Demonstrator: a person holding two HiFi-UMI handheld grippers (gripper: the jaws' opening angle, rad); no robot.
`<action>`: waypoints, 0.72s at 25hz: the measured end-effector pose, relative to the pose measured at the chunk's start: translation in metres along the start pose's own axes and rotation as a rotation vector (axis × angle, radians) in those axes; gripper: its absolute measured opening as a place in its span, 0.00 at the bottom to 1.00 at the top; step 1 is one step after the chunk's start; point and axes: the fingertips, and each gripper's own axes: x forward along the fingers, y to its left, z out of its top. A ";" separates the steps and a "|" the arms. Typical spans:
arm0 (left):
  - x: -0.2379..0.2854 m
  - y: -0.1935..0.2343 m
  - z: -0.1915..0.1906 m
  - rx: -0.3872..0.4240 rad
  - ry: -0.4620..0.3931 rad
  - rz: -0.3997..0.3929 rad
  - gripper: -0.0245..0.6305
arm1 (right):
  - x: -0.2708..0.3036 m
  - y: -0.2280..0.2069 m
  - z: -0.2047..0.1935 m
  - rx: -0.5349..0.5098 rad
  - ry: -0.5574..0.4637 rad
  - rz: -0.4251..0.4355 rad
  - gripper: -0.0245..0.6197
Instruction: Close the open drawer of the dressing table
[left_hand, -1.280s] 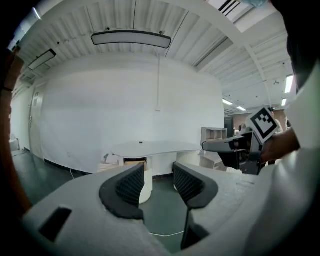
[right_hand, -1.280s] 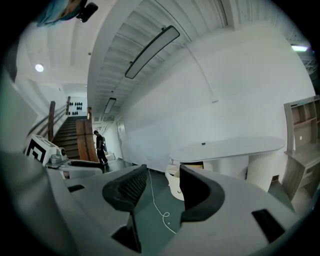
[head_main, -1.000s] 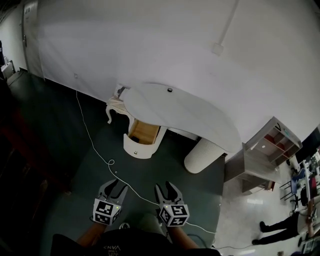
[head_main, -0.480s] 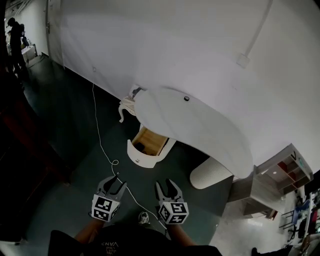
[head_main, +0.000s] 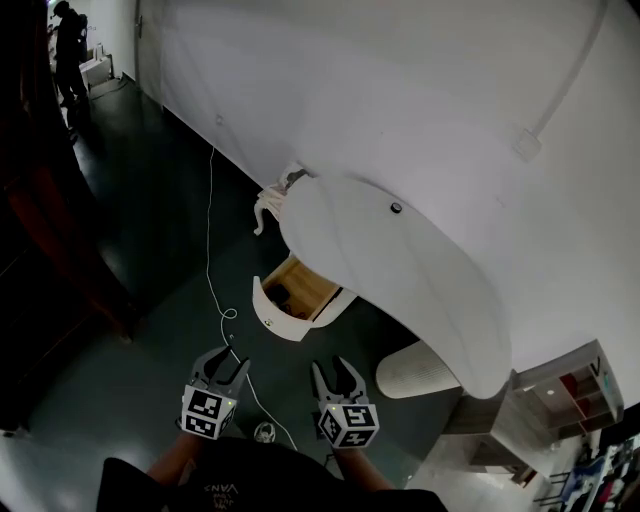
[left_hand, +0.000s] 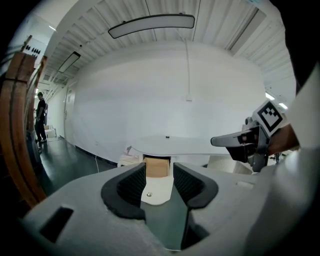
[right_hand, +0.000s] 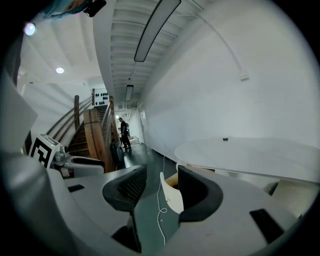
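Note:
The white dressing table (head_main: 400, 270) stands against the white wall. Its drawer (head_main: 297, 293) is pulled out, showing a wooden inside and a curved white front with a small knob (head_main: 268, 322). My left gripper (head_main: 225, 366) and right gripper (head_main: 336, 371) hover side by side over the dark floor, short of the drawer. Both are open with nothing between the jaws. In the left gripper view the drawer front (left_hand: 156, 189) shows between the fingers of the left gripper (left_hand: 159, 181), still apart from it. In the right gripper view the drawer front (right_hand: 171, 196) appears edge-on between the jaws of the right gripper (right_hand: 161, 187).
A white cable (head_main: 212, 250) runs across the floor past the drawer. A white cylindrical pedestal (head_main: 415, 375) holds up the table's right end. A carved white leg (head_main: 266, 207) stands at its left end. A shelf unit (head_main: 570, 395) is far right. A person (head_main: 70, 40) stands far back by a wooden staircase (right_hand: 95, 135).
Both grippers have moved forward toward the dressing table, and the drawer now looks nearer and larger. The jaws have kept the same opening.

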 end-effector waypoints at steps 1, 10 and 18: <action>0.002 -0.001 -0.003 -0.001 0.007 0.011 0.30 | 0.002 -0.004 0.000 -0.005 0.002 0.010 0.34; 0.026 0.015 -0.022 0.003 0.068 0.047 0.30 | 0.034 -0.018 -0.009 0.014 0.034 0.039 0.34; 0.080 0.054 -0.030 0.010 0.103 -0.028 0.30 | 0.080 -0.028 0.007 0.039 -0.005 -0.022 0.34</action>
